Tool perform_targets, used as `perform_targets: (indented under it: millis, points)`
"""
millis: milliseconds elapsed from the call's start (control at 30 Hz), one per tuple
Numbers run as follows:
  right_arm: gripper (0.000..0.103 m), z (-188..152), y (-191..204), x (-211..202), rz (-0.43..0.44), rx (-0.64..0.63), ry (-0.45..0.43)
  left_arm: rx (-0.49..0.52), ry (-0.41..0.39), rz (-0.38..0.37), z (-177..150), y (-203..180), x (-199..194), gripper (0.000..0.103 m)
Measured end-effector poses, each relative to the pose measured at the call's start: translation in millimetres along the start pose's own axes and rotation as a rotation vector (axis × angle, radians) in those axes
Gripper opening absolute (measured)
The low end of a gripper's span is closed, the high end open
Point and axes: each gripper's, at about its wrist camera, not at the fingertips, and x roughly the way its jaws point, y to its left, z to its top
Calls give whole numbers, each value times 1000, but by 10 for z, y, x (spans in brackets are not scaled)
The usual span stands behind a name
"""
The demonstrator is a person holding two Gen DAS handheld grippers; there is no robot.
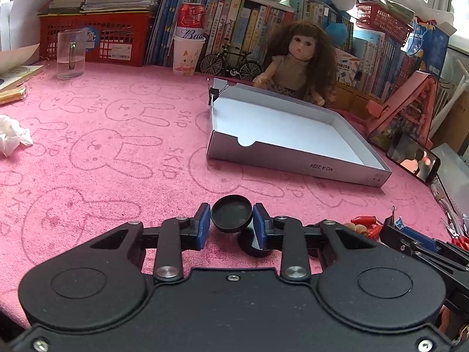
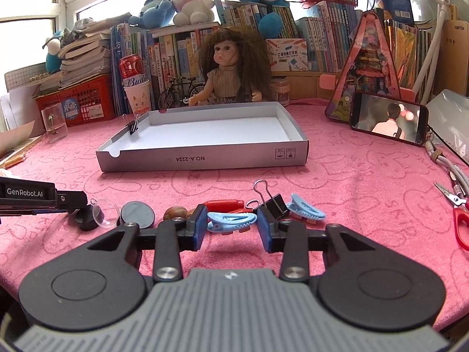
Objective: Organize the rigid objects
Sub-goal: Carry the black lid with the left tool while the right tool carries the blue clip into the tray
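Surface: a pink cloth [image 2: 337, 182] printed with rabbits covers the desk; books, plush toys and a doll [image 2: 231, 67] crowd the back edge.
Tray: a shallow grey cardboard box lid [image 2: 205, 158] lies ahead of both grippers, open side up; one black binder clip [image 2: 133, 126] is on its left wall, the floor otherwise bare.
Left gripper [image 1: 231, 223]: jaws drawn in on a small black round cap [image 1: 231, 212], blue pads touching its rim on both sides; it looks pinched and lifted, with a second dark disc just below and behind it.
Cap handling: judged light, stiff and smooth; the rim is a narrow curved hold, so it could pivot or squirt out if the squeeze is off centre.
Right gripper [image 2: 231, 226]: jaws spread apart, with a blue hair clip [image 2: 231, 220] lying between and just ahead of the pads, not visibly pressed.
Hair clip handling: likely light hard plastic, long and flat; best taken across its narrow width near the middle.
Beside the right jaws: a second blue hair clip [image 2: 306, 209] and a black binder clip [image 2: 272, 202] to the right, a red piece and a brown nut-like thing to the left, all close enough to be nudged.
Further right: red-handled scissors [image 2: 460, 223], well apart.
Path to tray: its near wall must be cleared; a propped phone [image 2: 387, 118] stands off to the right.
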Motion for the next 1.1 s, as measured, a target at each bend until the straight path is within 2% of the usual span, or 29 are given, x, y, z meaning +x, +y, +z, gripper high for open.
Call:
perform_targets:
  millis: [367,633,867,1100]
  points:
    - [43,169,-80,39,-9,17,-17,55,-42,-8,191,-203,-32,29]
    - [43,442,-165,214,13,54,-15,61,-57,-36,474,-366,89,29]
    - [43,771,-194,538,51,77,9,68,-45,-39,754,-473,358,30]
    - [43,1016,-232,988,89,104,59,72,-16,-72,1075,-555,784,30]
